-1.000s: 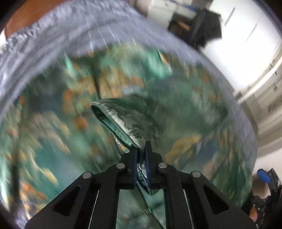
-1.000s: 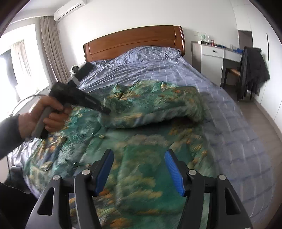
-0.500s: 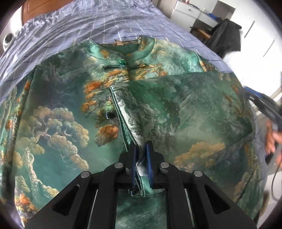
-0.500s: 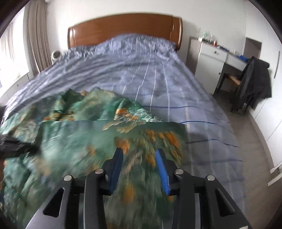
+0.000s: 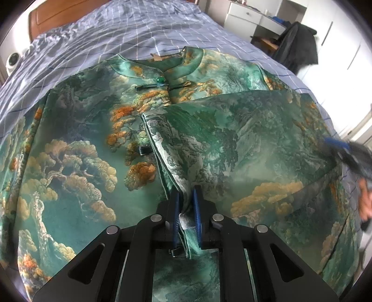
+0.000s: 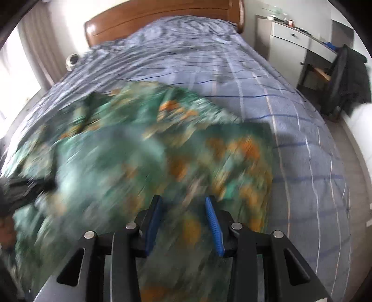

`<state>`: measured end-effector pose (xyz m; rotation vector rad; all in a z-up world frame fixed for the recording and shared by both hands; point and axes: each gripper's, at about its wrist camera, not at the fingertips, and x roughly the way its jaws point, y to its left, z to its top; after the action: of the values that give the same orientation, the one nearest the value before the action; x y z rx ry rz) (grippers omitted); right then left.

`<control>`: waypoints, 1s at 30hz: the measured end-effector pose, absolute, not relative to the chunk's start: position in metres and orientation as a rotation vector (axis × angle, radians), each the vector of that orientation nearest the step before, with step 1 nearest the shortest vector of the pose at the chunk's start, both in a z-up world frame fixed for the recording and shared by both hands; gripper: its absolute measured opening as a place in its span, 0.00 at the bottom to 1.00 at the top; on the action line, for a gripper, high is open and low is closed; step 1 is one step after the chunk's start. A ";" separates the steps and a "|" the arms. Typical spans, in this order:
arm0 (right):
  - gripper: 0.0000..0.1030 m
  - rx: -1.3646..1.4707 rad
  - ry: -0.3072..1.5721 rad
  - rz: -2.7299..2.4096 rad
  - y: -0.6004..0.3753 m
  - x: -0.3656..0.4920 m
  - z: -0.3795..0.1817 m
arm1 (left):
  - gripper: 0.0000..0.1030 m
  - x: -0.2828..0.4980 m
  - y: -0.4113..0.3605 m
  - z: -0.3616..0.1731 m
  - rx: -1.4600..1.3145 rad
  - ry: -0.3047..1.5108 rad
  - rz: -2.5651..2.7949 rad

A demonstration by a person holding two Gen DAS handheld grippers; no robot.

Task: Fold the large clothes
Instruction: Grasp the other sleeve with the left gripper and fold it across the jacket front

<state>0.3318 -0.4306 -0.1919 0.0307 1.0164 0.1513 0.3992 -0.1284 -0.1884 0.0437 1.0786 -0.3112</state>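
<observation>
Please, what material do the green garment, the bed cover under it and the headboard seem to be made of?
Green garment: probably silk or satin brocade; it has a soft sheen and a woven landscape pattern, paler on the turned-back underside. Bed cover: looks like matte, soft cotton or brushed fabric, blue-grey with thin check lines and wrinkles. Headboard: apparently varnished wood, reddish-brown and glossy.

The green and orange landscape-print satin garment (image 5: 232,144) has a soft sheen, its cloth smooth, with a woven, silvery reverse at the turned-back edge. A glossy green bead button (image 5: 160,80) sits below its collar. The blue-grey checked cotton bedspread (image 5: 144,30) looks matt and lightly crumpled. The brown wooden headboard (image 6: 162,16) is polished. The left tool (image 5: 186,204) is matt black plastic with ribbed blue pads and shiny metal pins.
</observation>
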 end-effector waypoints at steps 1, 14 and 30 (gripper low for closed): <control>0.38 0.038 1.013 0.179 -0.431 0.320 -0.189 | 0.11 0.398 -0.129 -0.189 0.049 1.076 -0.309; 0.38 -0.015 1.064 0.119 -0.417 0.300 -0.216 | 0.47 0.367 -0.133 -0.169 0.150 1.005 -0.244; 0.58 0.052 0.886 0.191 -0.334 0.152 -0.123 | 0.80 0.180 -0.034 -0.143 0.190 0.946 -0.139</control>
<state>0.1520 -0.3337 -0.1227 0.0520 0.8864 0.1914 0.1797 -0.0342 -0.1428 0.1897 0.9461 -0.1387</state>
